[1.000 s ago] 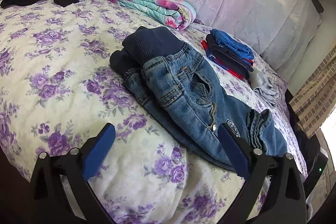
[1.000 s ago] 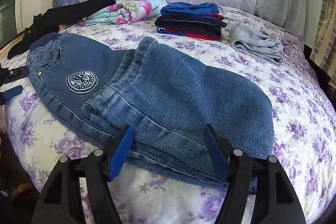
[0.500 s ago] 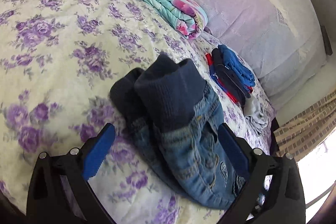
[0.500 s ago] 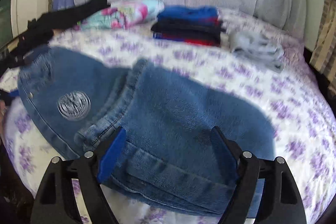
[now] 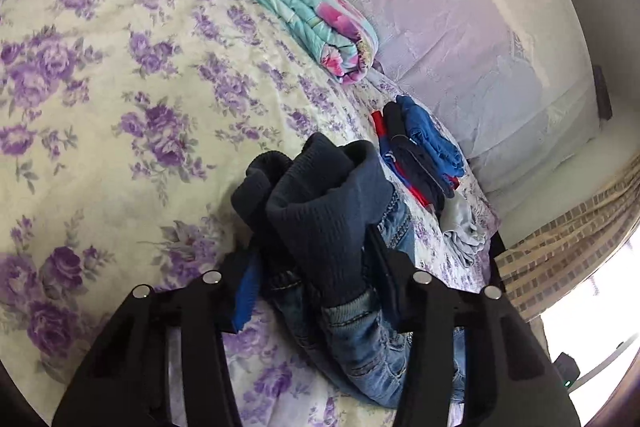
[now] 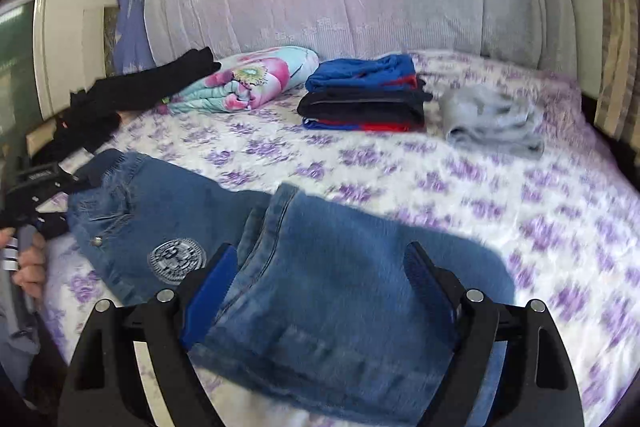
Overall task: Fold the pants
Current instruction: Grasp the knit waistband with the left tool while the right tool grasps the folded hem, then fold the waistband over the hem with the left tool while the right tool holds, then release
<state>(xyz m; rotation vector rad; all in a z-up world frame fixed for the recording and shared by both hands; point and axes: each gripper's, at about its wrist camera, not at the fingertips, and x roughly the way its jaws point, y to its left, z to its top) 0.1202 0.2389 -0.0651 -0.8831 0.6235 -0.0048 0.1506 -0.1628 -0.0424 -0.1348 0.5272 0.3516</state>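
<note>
Progress: blue denim pants with a round grey patch (image 6: 176, 259) already doubled leg over leg on the purple-flowered bedspread (image 6: 520, 227); crosswise folds judged not yet done.
Left gripper (image 5: 316, 291): fingers narrowed around the dark ribbed waistband (image 5: 324, 215), bunched and raised between them; grip looks closed on it, blue pad (image 5: 246, 291) pressed at one side.
Right gripper (image 6: 320, 279): fingers spread wide, straddling the leg end of the denim; fabric lies between and under them, nothing pinched.
Pants position: flat near the bed's front edge, waistband at the left gripper, hems at the right.
Beyond: stacked blue, black and red clothes (image 6: 364, 95), grey garment (image 6: 492, 123), rolled floral quilt (image 6: 248, 79), well apart.
</note>
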